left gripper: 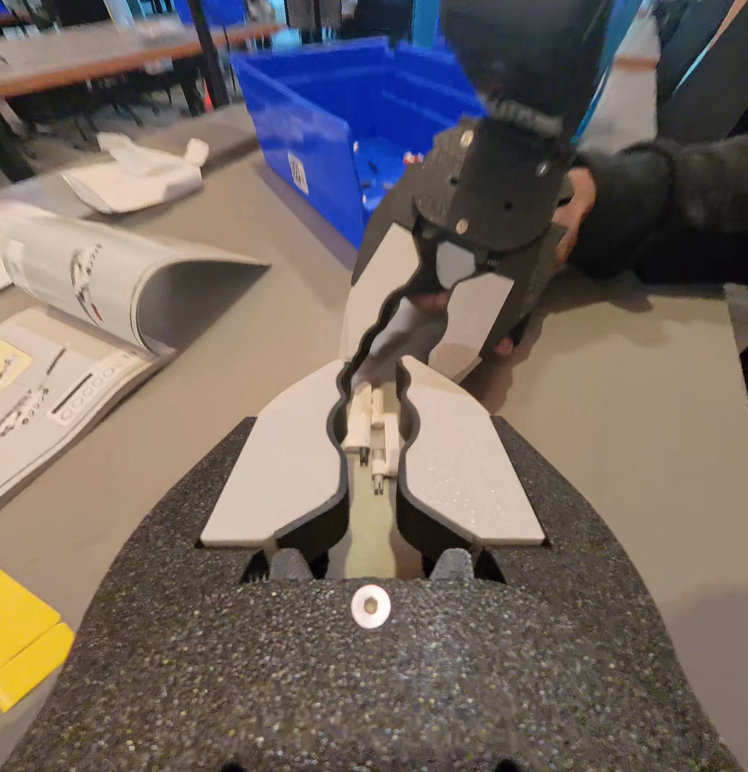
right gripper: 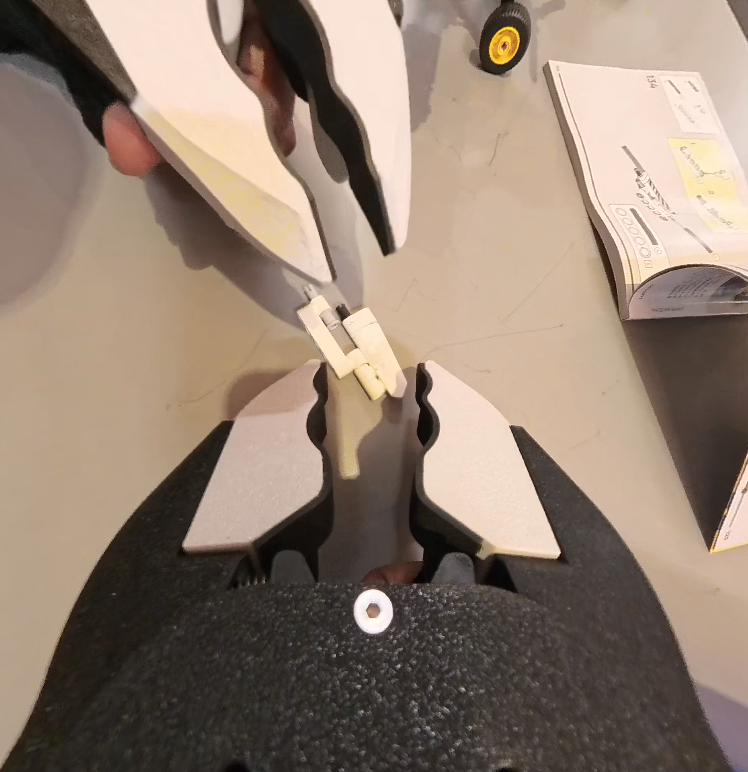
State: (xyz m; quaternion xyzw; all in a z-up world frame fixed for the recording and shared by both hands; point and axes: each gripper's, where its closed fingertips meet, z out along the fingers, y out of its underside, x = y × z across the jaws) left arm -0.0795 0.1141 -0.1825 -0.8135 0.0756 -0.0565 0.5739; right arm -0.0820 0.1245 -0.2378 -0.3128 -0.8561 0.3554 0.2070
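left wrist view. left tongs [left gripper: 372,367]: fingers apart. a small white hinged piece [left gripper: 370,422] shows in the gap between them. its left side runs close by the left finger; contact cannot be told here. long axis: nearly in line with the fingers, pin ends toward the camera. right tongs [left gripper: 399,355]: opposite, tip to tip with the left, held by a hand [left gripper: 572,209]. on the grey worktop [left gripper: 593,417]: open booklet [left gripper: 92,292], blue bin [left gripper: 305,138], yellow sheet [left gripper: 17,626].

right wrist view. right tongs [right gripper: 370,369]: fingers apart, bare worktop on both sides of the piece's near end, which lies just between the tips. white piece [right gripper: 351,346]: flat on the worktop with its shadow under it. long axis slants from upper left to lower right, pin end at the tip of the left tongs [right gripper: 357,263], whose fingers stand apart with nothing between. yellow-hubbed wheel [right gripper: 503,46] well apart at the top.
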